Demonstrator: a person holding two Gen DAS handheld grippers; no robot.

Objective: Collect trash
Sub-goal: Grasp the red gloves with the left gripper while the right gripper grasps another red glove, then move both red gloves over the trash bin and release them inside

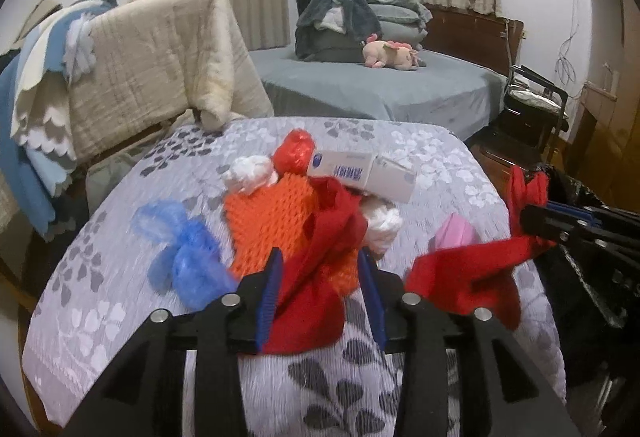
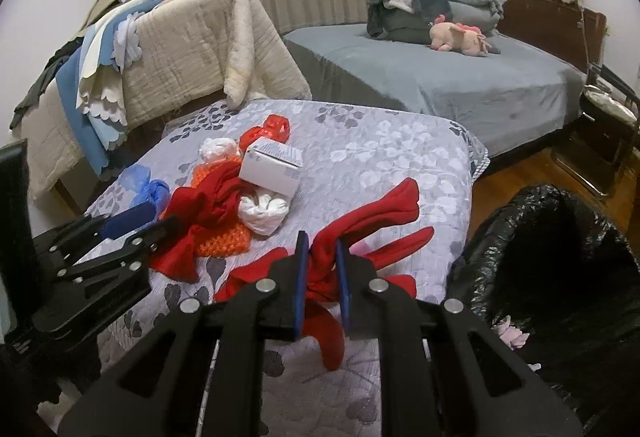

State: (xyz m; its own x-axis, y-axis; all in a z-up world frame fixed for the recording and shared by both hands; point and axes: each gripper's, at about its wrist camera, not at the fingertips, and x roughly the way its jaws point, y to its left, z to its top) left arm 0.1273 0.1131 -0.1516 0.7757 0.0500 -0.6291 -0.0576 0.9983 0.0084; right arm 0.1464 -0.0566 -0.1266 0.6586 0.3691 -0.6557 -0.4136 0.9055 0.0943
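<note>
I'm over a grey leaf-patterned quilted bed [image 1: 120, 277]. Low in frame, my right gripper [image 2: 322, 277] has its jaws clenched on a red fabric strip [image 2: 384, 213]; my left gripper [image 1: 320, 285] grips another red cloth [image 1: 320, 277]. Beyond them lie an orange mesh [image 1: 268, 221] and a white box [image 1: 360, 173].

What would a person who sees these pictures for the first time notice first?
Bright red cloth lies at the near edge of the grey leaf-patterned cover, pinched in the right gripper. Behind it, trash is piled at the middle: an orange net, a white box and a blue bag. A black trash bag gapes at the right.
</note>
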